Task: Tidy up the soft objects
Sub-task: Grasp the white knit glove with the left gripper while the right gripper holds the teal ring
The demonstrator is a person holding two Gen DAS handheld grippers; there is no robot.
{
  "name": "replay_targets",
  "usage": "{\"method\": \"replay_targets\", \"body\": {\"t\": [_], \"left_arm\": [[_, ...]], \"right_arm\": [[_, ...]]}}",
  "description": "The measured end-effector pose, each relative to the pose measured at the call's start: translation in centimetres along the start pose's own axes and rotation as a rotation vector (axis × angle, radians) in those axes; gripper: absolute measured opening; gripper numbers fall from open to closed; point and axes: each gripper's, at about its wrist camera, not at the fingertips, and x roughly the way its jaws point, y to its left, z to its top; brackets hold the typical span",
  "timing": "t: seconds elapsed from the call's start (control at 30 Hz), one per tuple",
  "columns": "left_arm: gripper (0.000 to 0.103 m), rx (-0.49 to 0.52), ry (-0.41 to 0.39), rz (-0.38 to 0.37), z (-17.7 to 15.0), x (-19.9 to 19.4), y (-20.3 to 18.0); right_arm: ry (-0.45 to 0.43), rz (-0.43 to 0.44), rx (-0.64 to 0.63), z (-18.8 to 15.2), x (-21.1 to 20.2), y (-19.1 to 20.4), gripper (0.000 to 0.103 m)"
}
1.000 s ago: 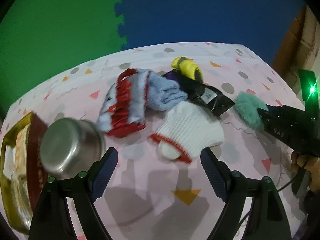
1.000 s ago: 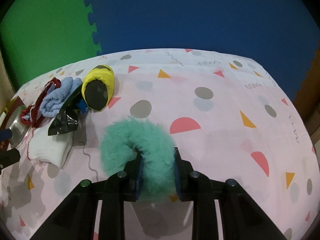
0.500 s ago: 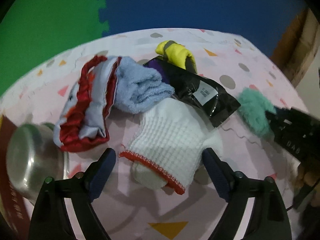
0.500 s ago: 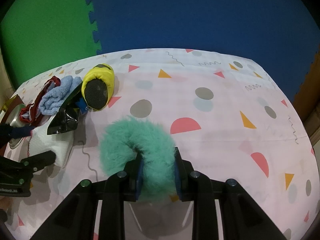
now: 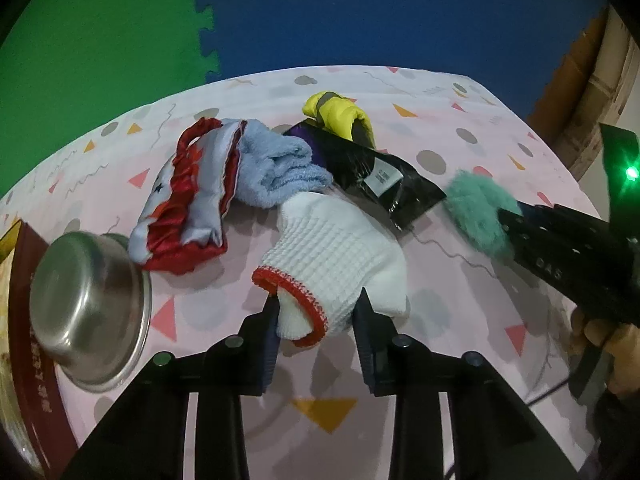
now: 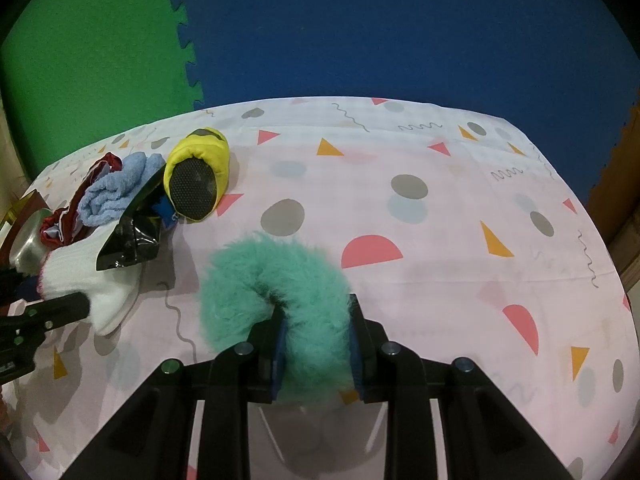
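Note:
A white knit glove (image 5: 332,256) with a red cuff lies on the pink patterned tablecloth (image 6: 440,200). My left gripper (image 5: 316,312) is closing its jaws on the cuff end, and both pads touch the knit. In the right wrist view the same glove (image 6: 80,276) shows at the far left. My right gripper (image 6: 316,320) is shut on a teal fluffy ring (image 6: 280,280), which rests on the cloth. Behind the glove sit a blue towel (image 5: 280,172), a red and silver cloth (image 5: 188,200) and a yellow slipper (image 5: 340,116).
A black plastic packet (image 5: 380,176) lies between the slipper and the glove. A steel bowl (image 5: 88,304) leans on a dark red box (image 5: 24,320) at the left. Green and blue foam mats stand behind the table. A person's hand (image 5: 600,328) holds the right gripper.
My left gripper moved in over the white glove and its jaws came together on the cuff. The right gripper and the teal ring stayed where they were.

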Motion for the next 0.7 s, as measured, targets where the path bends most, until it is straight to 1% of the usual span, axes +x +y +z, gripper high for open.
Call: {"method": "replay_targets", "body": {"t": [0.1, 0.33, 0.43, 0.57, 0.7], "left_arm": [[0.028, -0.016, 0.002, -0.020, -0.5, -0.8, 0.2], [0.028, -0.009, -0.030, -0.034, -1.5, -3.6, 0.0], [0.028, -0.017, -0.046, -0.023, -1.8, -4.7, 0.3], [0.028, -0.056, -0.056, -0.002, -2.1, -5.9, 1.2], [0.028, -0.089, -0.075, 0.051, -2.4, -7.3, 2.4]], "right_arm": [[0.000, -0.001, 0.000, 0.0, 0.0, 0.0, 0.026], [0.000, 0.000, 0.000, 0.0, 0.0, 0.0, 0.026], [0.000, -0.001, 0.002, 0.0, -0.1, 0.0, 0.026], [0.000, -0.001, 0.001, 0.0, 0.0, 0.0, 0.026], [0.000, -0.001, 0.002, 0.0, -0.1, 0.0, 0.026]]}}
